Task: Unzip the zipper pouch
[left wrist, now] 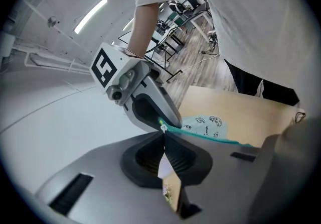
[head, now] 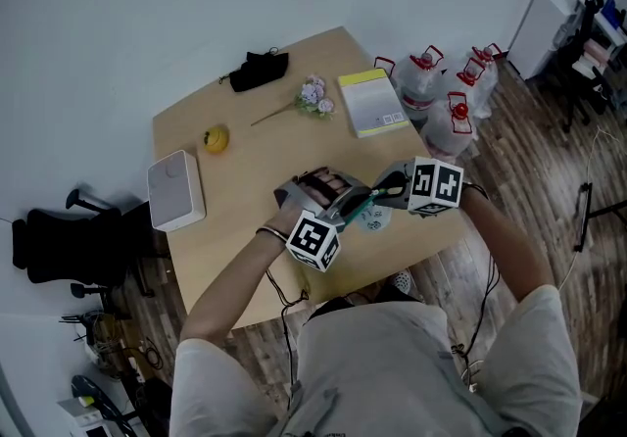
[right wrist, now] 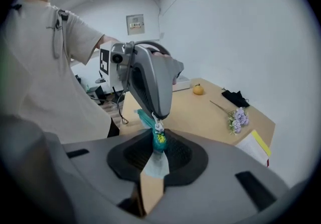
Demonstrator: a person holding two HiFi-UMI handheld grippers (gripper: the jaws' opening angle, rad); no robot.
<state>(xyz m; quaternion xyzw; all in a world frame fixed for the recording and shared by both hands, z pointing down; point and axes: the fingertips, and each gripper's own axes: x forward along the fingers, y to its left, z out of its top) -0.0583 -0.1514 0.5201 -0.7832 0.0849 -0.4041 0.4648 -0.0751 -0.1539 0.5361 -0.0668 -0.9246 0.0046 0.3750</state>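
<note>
Above the table's front part hangs the pale-blue printed zipper pouch, stretched between both grippers. My right gripper is shut on the pouch's teal end, which shows between its pads. My left gripper is shut, with the small white zipper pull pinched at its tips. In the left gripper view the teal zipper line runs right along the pouch. The two grippers meet nose to nose: left gripper, right gripper.
On the wooden table lie a white box, a yellow fruit, a black cloth, a sprig of flowers, a yellow-edged notebook and a striped brown thing. Water jugs stand on the floor at the right.
</note>
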